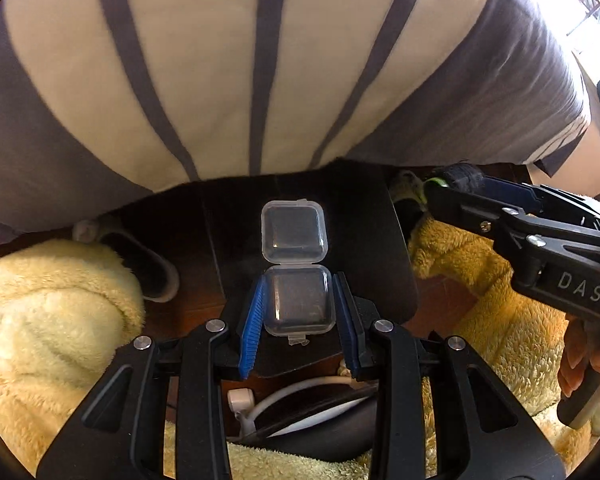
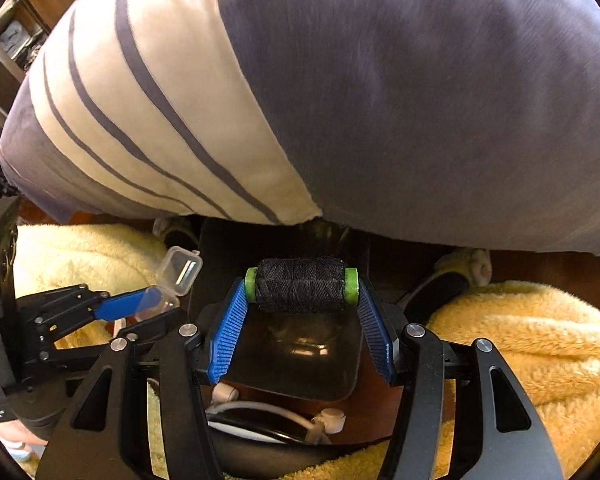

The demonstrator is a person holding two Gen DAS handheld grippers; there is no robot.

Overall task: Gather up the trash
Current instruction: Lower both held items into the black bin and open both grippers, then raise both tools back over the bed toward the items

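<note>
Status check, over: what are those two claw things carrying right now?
Left gripper shut on open clear box. Right gripper shut on black thread spool. Both above dark bin. Nothing blocking.

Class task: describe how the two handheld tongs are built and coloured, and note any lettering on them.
Both the left tongs and right tongs have black angular frames with silver screw heads and ribbed blue pads. The right one's body shows white letters "DAS".
</note>
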